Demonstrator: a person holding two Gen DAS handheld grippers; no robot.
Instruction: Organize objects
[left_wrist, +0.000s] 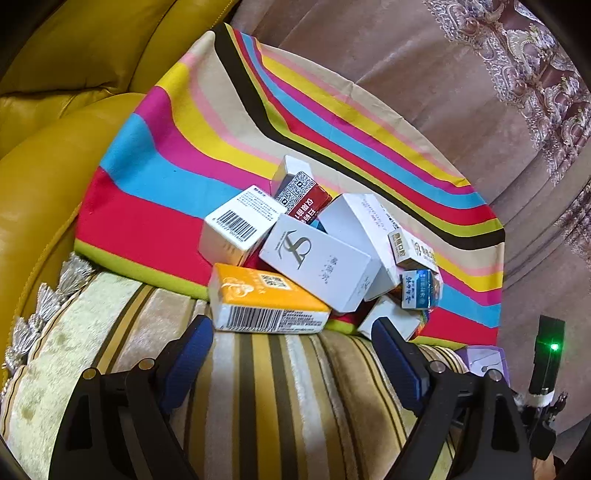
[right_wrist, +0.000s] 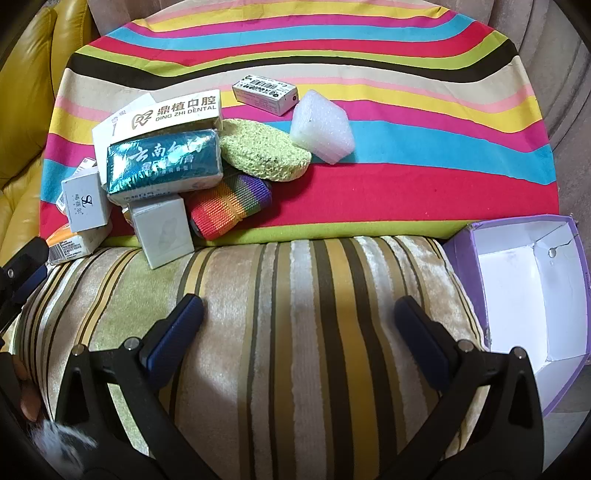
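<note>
A heap of small cartons lies on a rainbow-striped cloth (left_wrist: 173, 184). In the left wrist view an orange box (left_wrist: 266, 299) lies nearest, just past my open left gripper (left_wrist: 291, 332), with a white box (left_wrist: 317, 262) stacked behind it. In the right wrist view the heap holds a teal box (right_wrist: 164, 162), a dental box (right_wrist: 177, 110), a green sponge (right_wrist: 266, 149), a rainbow roll (right_wrist: 231, 203) and a white foam block (right_wrist: 321, 125). My right gripper (right_wrist: 299, 314) hangs open over the striped cushion (right_wrist: 295, 295), with nothing between its fingers.
An open purple box (right_wrist: 532, 280) with a white inside sits at the cushion's right end. A small grey carton (right_wrist: 266, 92) lies alone farther back on the cloth. Yellow leather upholstery (left_wrist: 55, 110) rises at the left, and a brown curtain (left_wrist: 480, 92) hangs behind.
</note>
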